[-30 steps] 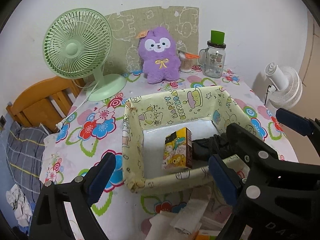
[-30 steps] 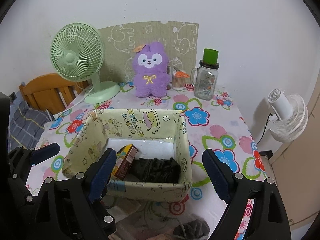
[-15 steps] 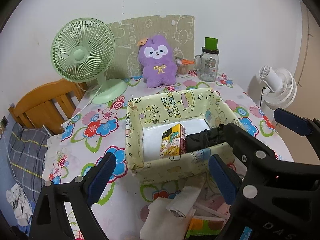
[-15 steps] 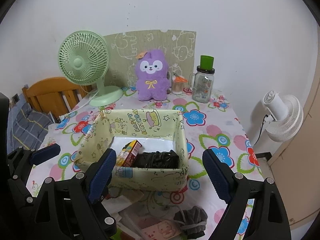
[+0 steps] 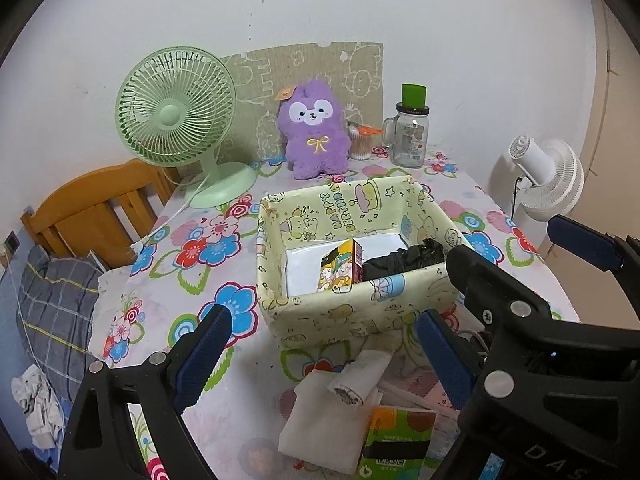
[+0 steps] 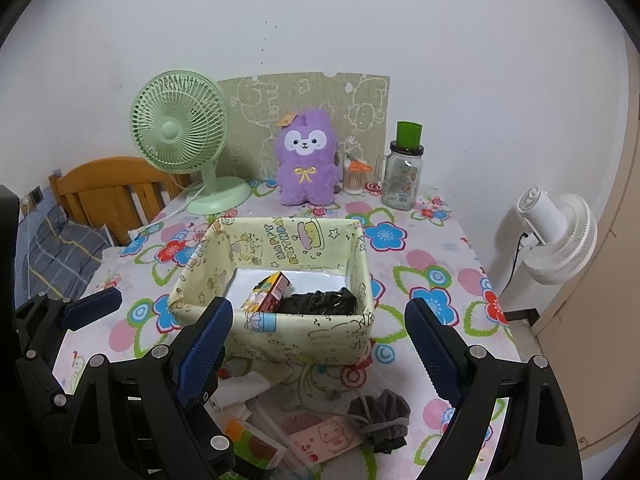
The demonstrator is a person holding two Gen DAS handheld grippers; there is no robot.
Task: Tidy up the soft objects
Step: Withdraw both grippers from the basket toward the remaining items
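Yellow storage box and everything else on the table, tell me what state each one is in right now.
yellow storage box: open-topped, partly filled
cartoon carton: tilted inside the box
black cloth: bunched inside the box
grey cloth bundle: outside the box
glass jar: upright, lidded
green fan: upright
left gripper: open, empty
right gripper: open, empty
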